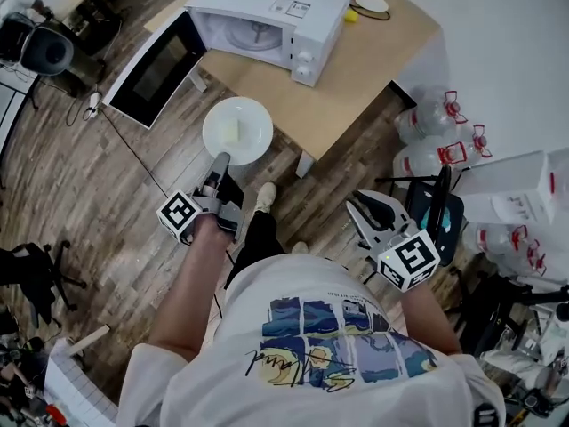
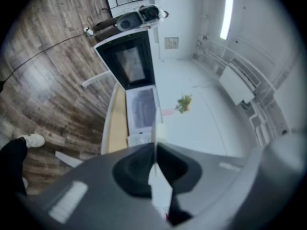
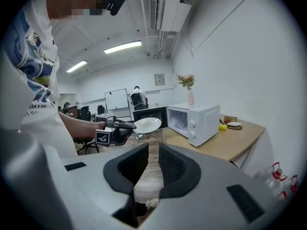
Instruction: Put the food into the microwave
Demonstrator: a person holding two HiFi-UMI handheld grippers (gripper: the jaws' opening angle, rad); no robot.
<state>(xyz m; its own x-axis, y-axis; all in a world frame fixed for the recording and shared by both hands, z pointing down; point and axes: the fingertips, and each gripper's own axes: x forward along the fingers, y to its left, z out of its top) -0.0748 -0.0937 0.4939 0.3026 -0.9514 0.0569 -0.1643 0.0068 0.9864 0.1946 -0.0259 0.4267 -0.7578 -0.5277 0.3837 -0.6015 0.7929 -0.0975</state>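
While our left gripper (image 1: 219,163) clamps the rim of the white plate (image 1: 259,118) carrying the food (image 1: 232,131), it hangs near the open microwave (image 1: 267,12); our right gripper (image 1: 363,210) stands slightly parted, empty.

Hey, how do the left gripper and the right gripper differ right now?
The left gripper is shut on the rim of the white plate; the right gripper holds nothing, jaws slightly apart. The left gripper reaches toward the open microwave; the right gripper hangs back beside the person. Both carry a marker cube.
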